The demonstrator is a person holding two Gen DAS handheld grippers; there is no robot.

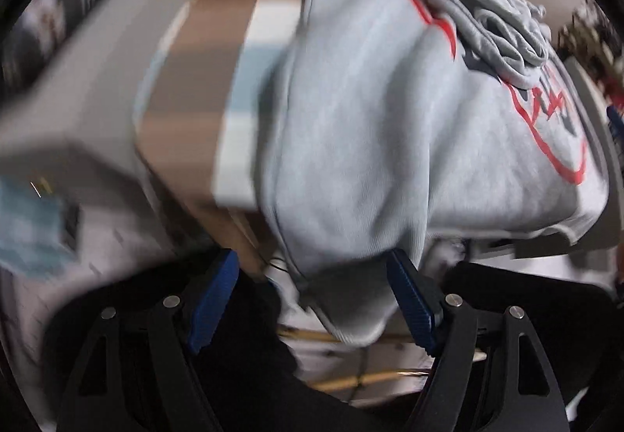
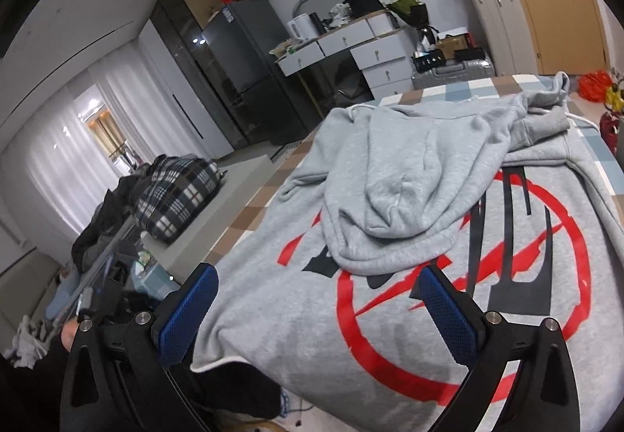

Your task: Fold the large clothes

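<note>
The hoodie [image 2: 390, 166] is seen as soft grey fleece, matt and faintly heathered, with a flat red and black print across the lower right of the right wrist view. Beneath it, a checked cloth cover [image 2: 436, 92] in tan, blue and white is shown on the bed. The right hand-held gripper [image 2: 318, 311] is made of matt black plastic, with rough-textured blue pads [image 2: 187, 315] and bright metal pins. A glossy dark fridge [image 2: 241, 53] is glimpsed upper centre, and a plaid woven bundle [image 2: 171, 194] at the left. In the left wrist view, the left hand-held gripper [image 1: 312, 303] shows ribbed blue pads.
</note>
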